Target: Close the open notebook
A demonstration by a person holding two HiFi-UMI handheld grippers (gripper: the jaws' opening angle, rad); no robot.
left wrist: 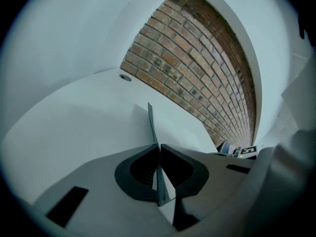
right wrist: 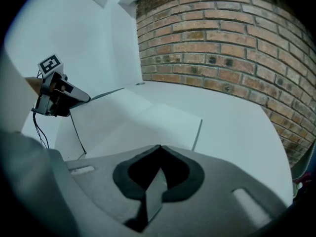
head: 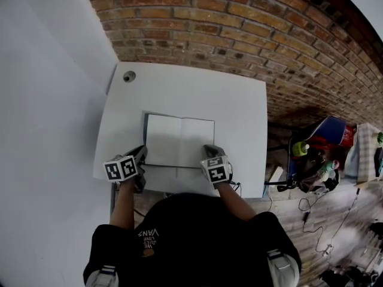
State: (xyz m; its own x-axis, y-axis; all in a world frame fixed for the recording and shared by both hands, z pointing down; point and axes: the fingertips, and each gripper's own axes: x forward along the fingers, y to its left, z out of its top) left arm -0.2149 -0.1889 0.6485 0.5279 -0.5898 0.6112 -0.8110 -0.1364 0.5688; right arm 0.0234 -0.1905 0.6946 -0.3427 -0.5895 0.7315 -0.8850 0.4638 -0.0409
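Left tongs (left wrist: 159, 147) clamp the open notebook's (head: 179, 140) left cover, raised off the white surface (head: 239, 103); right tongs (right wrist: 160, 148) are pressed together.

The notebook (head: 179, 140) lies open near the front edge of the white bench (head: 239, 100). It shows two blank white pages framed by a thin dark cover. Its left cover edge is tilted up off the bench.
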